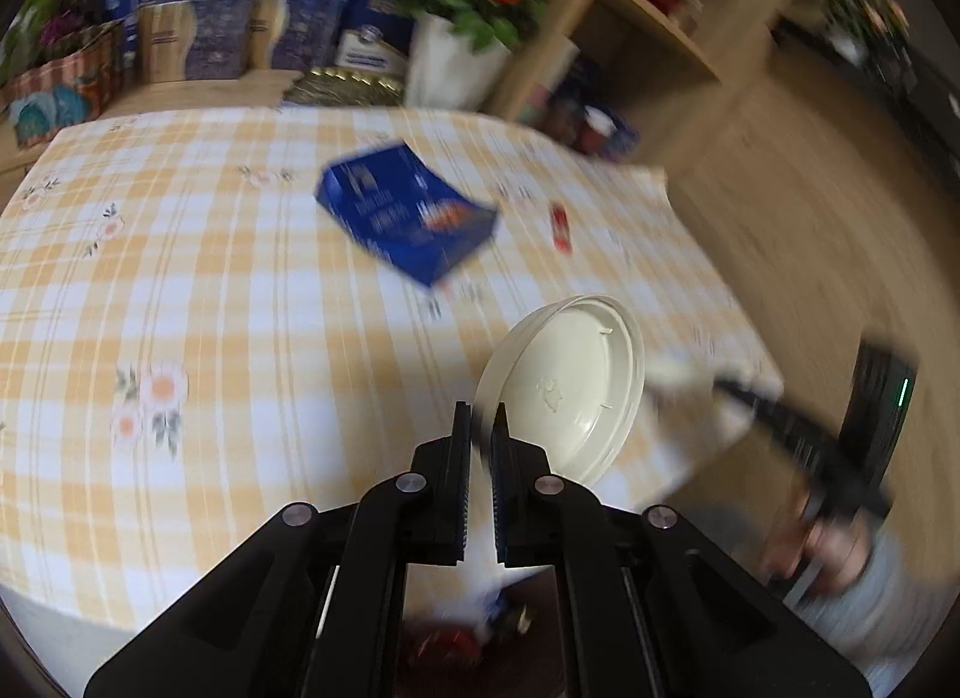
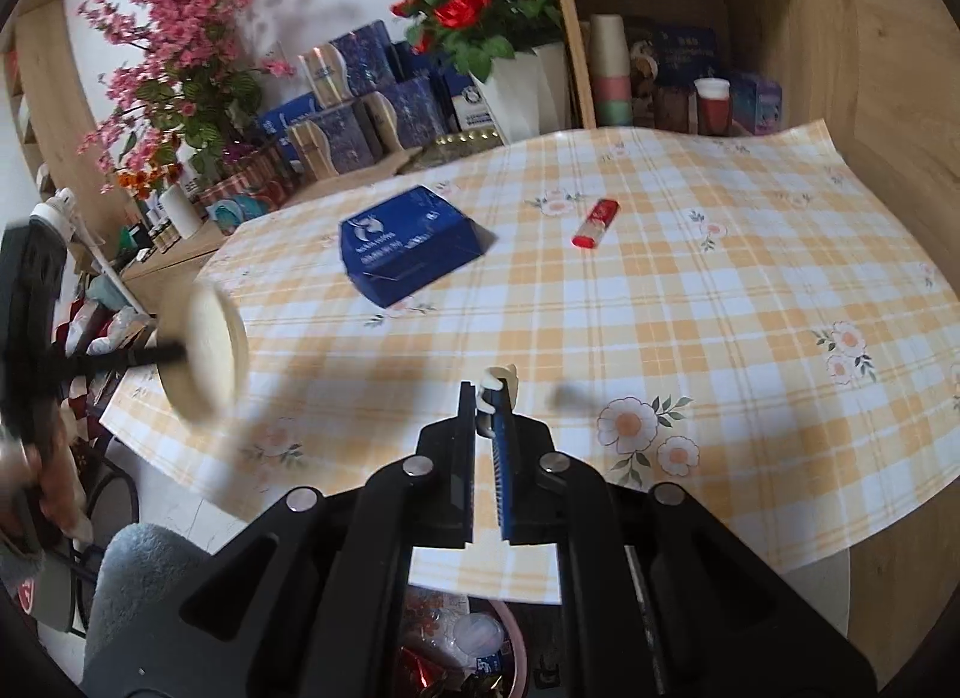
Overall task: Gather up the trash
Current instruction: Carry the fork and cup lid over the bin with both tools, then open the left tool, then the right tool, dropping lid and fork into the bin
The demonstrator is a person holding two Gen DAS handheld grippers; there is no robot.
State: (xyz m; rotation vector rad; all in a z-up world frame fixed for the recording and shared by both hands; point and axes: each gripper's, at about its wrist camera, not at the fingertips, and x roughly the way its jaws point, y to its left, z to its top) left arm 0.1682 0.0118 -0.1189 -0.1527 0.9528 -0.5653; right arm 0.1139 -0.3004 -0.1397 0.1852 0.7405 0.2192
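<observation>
Two pieces of rubbish are in my grip at once; the left gripper has its jaws clamped on the rim of a cream plastic lid, held clear of the worktop near its front edge; the right gripper has its jaws together on a small white plastic scrap, which pokes out past the tips. I read the lid as light, stiff and slick; pinched at the rim it may pivot or slide, so I would keep the squeeze firm and the swing gentle. That scrap weighs next to nothing; I think it is a clip or cap fragment, though it is too small to be sure.

Left on the checked cloth are a blue carton and, apart from it, a red wrapper; the carton looks like thin cardboard, light but crushable, best taken across a narrow edge or corner flap; the wrapper lies flat and will want a low pinch at one end. Below the worktop's front edge sits a bin already holding litter; I judge both items bound there.
</observation>
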